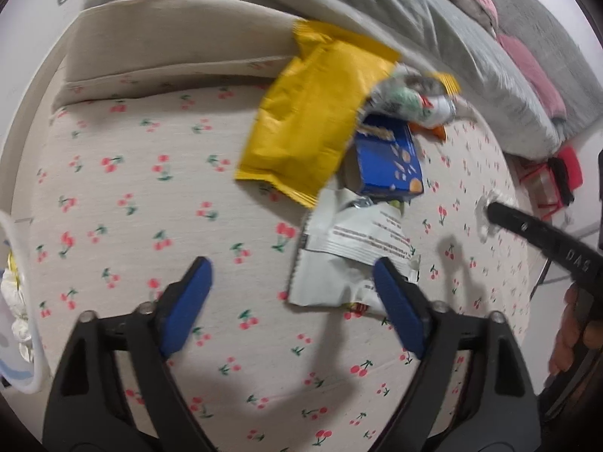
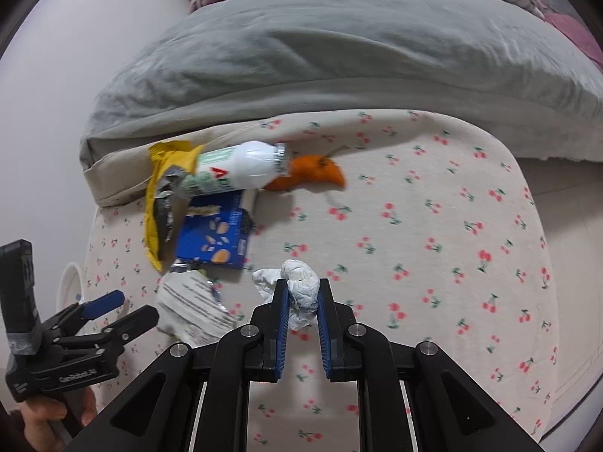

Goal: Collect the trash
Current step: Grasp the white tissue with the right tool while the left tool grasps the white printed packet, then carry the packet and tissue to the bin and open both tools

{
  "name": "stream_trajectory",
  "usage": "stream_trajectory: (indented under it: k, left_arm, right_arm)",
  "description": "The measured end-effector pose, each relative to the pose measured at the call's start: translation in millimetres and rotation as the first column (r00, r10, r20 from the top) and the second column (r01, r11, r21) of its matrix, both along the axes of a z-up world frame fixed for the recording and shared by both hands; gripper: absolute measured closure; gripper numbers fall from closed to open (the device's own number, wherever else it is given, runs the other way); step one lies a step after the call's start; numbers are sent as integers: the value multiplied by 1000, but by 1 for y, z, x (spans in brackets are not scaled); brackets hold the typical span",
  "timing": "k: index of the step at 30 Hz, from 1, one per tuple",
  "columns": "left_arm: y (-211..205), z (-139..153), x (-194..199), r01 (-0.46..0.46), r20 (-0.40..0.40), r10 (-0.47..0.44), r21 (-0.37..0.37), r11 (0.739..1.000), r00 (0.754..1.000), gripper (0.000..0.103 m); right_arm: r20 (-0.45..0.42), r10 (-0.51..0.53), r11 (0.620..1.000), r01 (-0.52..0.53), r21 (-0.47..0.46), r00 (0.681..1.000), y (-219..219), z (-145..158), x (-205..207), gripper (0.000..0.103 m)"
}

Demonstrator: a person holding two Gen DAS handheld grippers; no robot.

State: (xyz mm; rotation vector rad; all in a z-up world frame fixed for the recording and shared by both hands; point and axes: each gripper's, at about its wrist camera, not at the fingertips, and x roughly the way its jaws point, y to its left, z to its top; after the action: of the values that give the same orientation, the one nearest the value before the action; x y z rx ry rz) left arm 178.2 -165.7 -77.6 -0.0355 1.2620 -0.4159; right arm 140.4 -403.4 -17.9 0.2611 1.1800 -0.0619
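Trash lies on a cherry-print sheet (image 1: 132, 196): a yellow packet (image 1: 312, 120), a blue snack box (image 1: 388, 165), a white bottle (image 2: 241, 167), an orange peel (image 2: 316, 173) and a torn white wrapper (image 1: 346, 260). My left gripper (image 1: 290, 267) hangs open over the sheet, its right finger (image 1: 395, 301) over the wrapper's edge and nothing gripped. My right gripper (image 2: 303, 286) is shut on a crumpled white tissue (image 2: 301, 293), held just above the sheet. The left wrist view shows that gripper (image 1: 490, 209) at the right edge of the bed with the tissue (image 1: 484, 222).
A grey duvet (image 2: 339, 56) is heaped behind the trash. A white bag or bin (image 1: 19, 301) holding crumpled paper sits at the bed's left edge. Red items (image 1: 557, 177) stand on the floor beyond the right edge. A hand (image 2: 41, 422) holds the left gripper's handle.
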Motion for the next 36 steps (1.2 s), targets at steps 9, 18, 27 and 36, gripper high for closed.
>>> stream_trajectory:
  k: [9,18,27,36]
  left_arm:
    - [-24,-1,-11,108,83,-118,116,987,990,57]
    - [-33,6,-23,150,124,-164,119,982,979,91]
    - [-11,26,-29,132,151,-137,48,990,979,96]
    - [23,42,-33,84,175,-82,-1,996,981,97]
  right_arm:
    - [-13,-29,1000,29,-2,999,-19,-6,-4,88]
    - [-7,-33,999,33,7,999,-18,-3,-6,88]
    - [16,-7,1000,6,4,1000,-1,4,-4,88]
    - [36,42,999,-43,4,998,30,13,-1,88]
